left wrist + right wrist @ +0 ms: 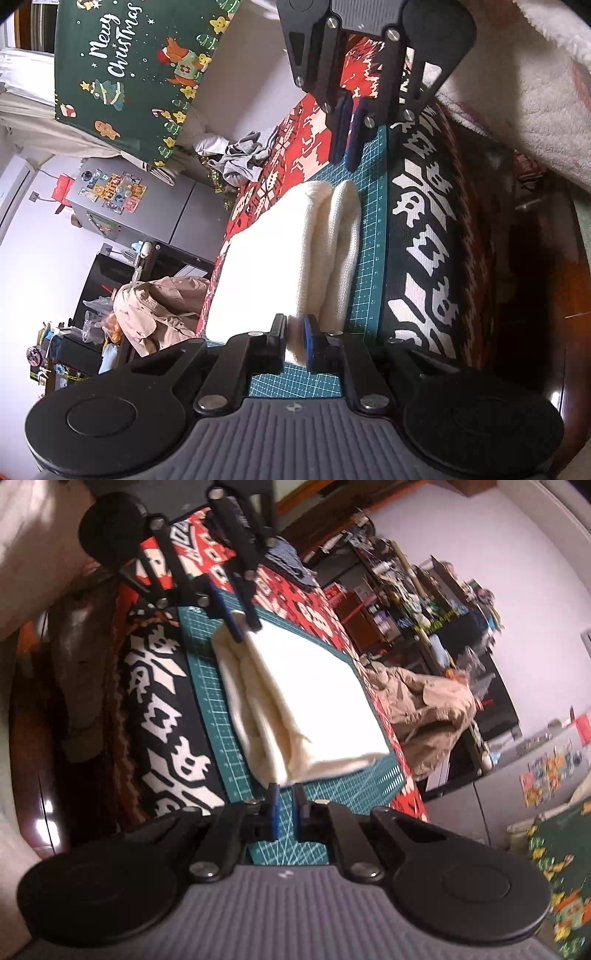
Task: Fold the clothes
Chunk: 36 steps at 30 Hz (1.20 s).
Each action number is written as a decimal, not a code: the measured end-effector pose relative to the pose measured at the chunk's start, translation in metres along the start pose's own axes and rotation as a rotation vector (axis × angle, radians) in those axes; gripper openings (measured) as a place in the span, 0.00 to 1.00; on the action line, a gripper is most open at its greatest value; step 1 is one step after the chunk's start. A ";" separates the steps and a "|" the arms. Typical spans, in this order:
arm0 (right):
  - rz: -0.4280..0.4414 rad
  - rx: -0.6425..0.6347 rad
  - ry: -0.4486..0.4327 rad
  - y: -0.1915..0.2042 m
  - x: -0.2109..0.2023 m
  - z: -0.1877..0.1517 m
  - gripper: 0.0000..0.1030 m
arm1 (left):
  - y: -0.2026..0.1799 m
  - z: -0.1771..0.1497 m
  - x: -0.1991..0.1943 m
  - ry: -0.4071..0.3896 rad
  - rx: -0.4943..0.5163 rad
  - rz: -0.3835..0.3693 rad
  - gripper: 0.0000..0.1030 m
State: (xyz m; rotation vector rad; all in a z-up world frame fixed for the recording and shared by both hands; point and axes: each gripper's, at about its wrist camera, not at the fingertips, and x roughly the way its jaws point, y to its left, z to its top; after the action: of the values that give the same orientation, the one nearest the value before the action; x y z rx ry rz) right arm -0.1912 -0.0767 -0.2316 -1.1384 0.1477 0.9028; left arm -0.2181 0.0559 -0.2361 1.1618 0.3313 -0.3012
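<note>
1. A cream knitted garment [295, 254] lay folded on a green cutting mat [373, 206], which sat on a desk draped with a red patterned cloth [295, 147] and a dark cloth bearing white figures [424, 236].
2. The left tongs [294, 341] were clamped on the near end of the garment's rolled edge, a bunch of cream knit squeezed between the two pads.
3. The right tongs [284, 808] were closed and empty, their tips just short of the garment's corner [295, 771], with only mat showing in the narrow gap between them.
4. In the left wrist view those right tongs [347, 136] stood at the far end of the mat, pads nearly together and clear of the cream fabric.
5. In the right wrist view the left tongs [245, 631] pinched the far end of the fold.
6. A heap of grey clothing [243, 158] sat at the far end of the desk.
7. A beige coat [424, 716] was slumped beside the desk.
8. A green Christmas banner [125, 74] hung on the wall.
</note>
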 end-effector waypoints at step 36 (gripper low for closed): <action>0.304 1.072 -0.007 -0.142 0.010 -0.068 0.10 | 0.038 -0.025 -0.006 0.242 -0.116 0.014 0.20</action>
State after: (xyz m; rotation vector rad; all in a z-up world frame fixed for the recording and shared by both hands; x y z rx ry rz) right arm -0.0650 -0.1446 -0.1652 -0.1077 0.7184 0.8994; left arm -0.2108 0.0934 -0.2107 1.0871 0.5457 -0.1271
